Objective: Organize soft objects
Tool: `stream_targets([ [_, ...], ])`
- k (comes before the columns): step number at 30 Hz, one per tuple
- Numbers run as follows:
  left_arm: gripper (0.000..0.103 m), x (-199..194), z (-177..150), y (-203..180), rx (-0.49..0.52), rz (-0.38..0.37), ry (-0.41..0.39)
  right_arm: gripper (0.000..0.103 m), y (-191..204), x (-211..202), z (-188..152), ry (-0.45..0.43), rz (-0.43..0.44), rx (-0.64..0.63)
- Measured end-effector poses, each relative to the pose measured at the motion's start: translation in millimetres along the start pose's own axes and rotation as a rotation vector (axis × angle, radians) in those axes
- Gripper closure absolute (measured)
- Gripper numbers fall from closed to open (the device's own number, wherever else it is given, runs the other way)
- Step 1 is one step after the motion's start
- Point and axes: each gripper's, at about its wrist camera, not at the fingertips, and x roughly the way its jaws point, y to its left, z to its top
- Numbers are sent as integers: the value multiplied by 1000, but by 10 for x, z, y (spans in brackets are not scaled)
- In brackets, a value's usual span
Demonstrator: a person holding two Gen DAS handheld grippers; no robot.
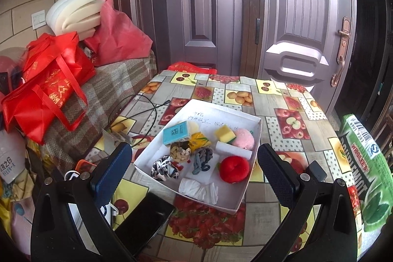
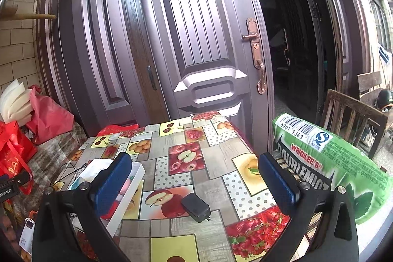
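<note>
Both tools gaping, empty: left tool [image 1: 194, 163] above white box [image 1: 255, 139], right tool [image 2: 194, 178] over bench [image 2: 211, 158]; best lowered straight onto red ball [image 1: 234, 168].

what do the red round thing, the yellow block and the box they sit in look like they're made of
Red round thing: plush or velvety fabric, matte and fuzzy, with a dimpled, stuffed look.
Yellow block: likely a foam sponge; porous yellow body over a green layer along its lower edge.
Box: seemingly thin white cardboard, matte, with folded walls and handwriting on its floor.
</note>
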Motion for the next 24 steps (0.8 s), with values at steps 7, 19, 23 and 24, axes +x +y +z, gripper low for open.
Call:
stream_targets([
  [7, 0, 11, -101, -117, 25, -7, 19, 0, -34, 16, -66, 45, -5, 22],
  [19, 0, 146, -158, -51, 1, 4, 77, 0, 5, 74, -91, 72, 19, 1],
  [23, 0, 168, -169, -56, 0, -3, 87, 0, -6, 94, -101, 81, 18, 5],
  [24, 0, 172, -167, -56, 1, -5, 88, 0, -9, 97, -103, 82, 18, 7],
])
